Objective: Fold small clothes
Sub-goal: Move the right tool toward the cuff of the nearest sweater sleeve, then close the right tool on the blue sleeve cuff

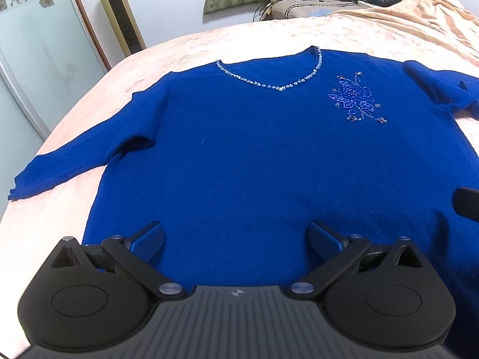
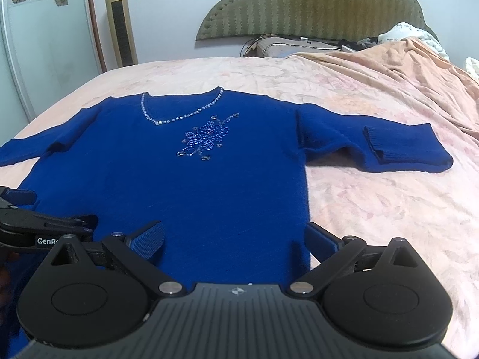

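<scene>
- Blue sweater (image 1: 239, 149): lay flat, sleeves spread, on bed (image 2: 374, 209).
- Left gripper (image 1: 236, 239), right gripper (image 2: 235, 239): fingers spread wide, holding nothing.
- Risk: pinching one knit layer could bunch the hem.

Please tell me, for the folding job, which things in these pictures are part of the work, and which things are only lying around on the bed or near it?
Part of the job:
- blue sweater, spread flat on the bed sheet
- left gripper, open
- right gripper, open

Only lying about:
- crumpled peach blanket
- pillow by the headboard
- gold tower fan
</scene>
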A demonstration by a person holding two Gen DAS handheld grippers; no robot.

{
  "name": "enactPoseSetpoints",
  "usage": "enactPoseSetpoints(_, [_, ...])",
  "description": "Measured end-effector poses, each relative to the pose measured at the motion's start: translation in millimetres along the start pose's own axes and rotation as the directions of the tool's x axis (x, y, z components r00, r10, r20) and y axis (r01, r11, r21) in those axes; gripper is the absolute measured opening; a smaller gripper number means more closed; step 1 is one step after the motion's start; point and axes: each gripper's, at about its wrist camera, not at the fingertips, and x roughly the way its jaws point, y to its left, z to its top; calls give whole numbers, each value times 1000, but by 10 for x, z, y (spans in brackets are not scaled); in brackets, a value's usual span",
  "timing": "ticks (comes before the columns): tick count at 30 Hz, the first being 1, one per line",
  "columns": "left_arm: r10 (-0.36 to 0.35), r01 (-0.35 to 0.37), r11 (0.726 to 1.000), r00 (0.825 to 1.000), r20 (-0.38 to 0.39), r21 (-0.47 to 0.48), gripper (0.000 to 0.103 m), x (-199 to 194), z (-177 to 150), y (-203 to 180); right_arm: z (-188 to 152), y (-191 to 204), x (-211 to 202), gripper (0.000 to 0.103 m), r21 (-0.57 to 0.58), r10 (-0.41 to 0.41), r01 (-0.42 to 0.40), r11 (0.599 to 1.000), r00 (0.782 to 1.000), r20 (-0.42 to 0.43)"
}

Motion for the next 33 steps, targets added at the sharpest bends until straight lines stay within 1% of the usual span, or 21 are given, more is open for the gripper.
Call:
enactPoseSetpoints(4, [-11, 11, 1000, 1000, 6, 6, 103, 9, 26, -26, 52, -112, 48, 94, -10, -22, 23, 1000, 1000, 16])
enactPoseSetpoints(6, [-24, 24, 1000, 1000, 12, 4, 103, 5, 44, -27, 106, -262, 84, 93, 11, -55, 54, 998, 997, 50])
enactPoseSetpoints(8, [-40, 40, 999, 999, 19, -2, 103, -3, 55, -21, 179, -495, 153, 91, 44, -111, 108, 993, 991, 72])
enactPoseSetpoints(12, [-53, 54, 999, 998, 19, -5, 103, 3, 62, -23, 352, -1035, 373, 88, 119, -228, 218, 969, 970, 80])
enactPoseSetpoints(14, [-55, 55, 998, 998, 16, -2, 103, 15, 63, -30, 451, -1265, 478, 86, 120, -299, 290, 949, 952, 68])
enactPoseSetpoints(15, [-55, 55, 999, 998, 16, 1, 103, 19, 64, -34, 487, -1365, 550, 85, 126, -319, 310, 942, 946, 59])
enactPoseSetpoints(16, [-54, 54, 999, 998, 17, 4, 103, 21, 66, -38, 510, -1454, 643, 83, 132, -333, 325, 936, 942, 46])
enactPoseSetpoints(18, [-52, 52, 999, 998, 19, 11, 103, 20, 74, -47, 555, -1582, 741, 83, 123, -363, 356, 926, 931, 33])
enactPoseSetpoints(20, [-49, 49, 999, 999, 21, 17, 103, 17, 79, -53, 607, -1676, 917, 83, 129, -362, 357, 925, 932, 18])
enactPoseSetpoints(22, [-48, 47, 999, 999, 21, 20, 103, 18, 85, -62, 633, -1703, 1072, 83, 104, -372, 369, 924, 928, 11])
enactPoseSetpoints(23, [-48, 47, 999, 999, 21, 22, 103, 17, 88, -68, 639, -1699, 1113, 83, 82, -383, 381, 921, 924, 1])
enactPoseSetpoints(25, [-45, 44, 999, 999, 23, 29, 103, 14, 93, -82, 656, -1695, 1157, 82, 56, -381, 380, 923, 925, 4])
enactPoseSetpoints(27, [-42, 41, 998, 999, 26, 37, 103, 14, 96, -89, 678, -1682, 1166, 73, 40, -364, 364, 931, 931, 9])
enactPoseSetpoints(28, [-41, 40, 998, 999, 26, 40, 103, 15, 96, -93, 690, -1689, 1163, 59, 41, -352, 351, 935, 936, 15])
enactPoseSetpoints(29, [-40, 39, 998, 999, 25, 40, 103, 21, 99, -94, 702, -1703, 1151, 45, 42, -356, 355, 934, 934, 17])
enactPoseSetpoints(30, [-41, 40, 998, 999, 22, 39, 103, 27, 101, -95, 719, -1730, 1138, 41, 49, -360, 359, 932, 933, 19])
enactPoseSetpoints(32, [-41, 40, 998, 999, 18, 39, 103, 34, 103, -92, 745, -1862, 1101, 16, 104, -357, 354, 929, 934, 16])
enactPoseSetpoints(33, [-41, 40, 998, 999, 19, 39, 103, 31, 100, -92, 762, -1965, 1066, 15, 145, -354, 348, 926, 935, 15])
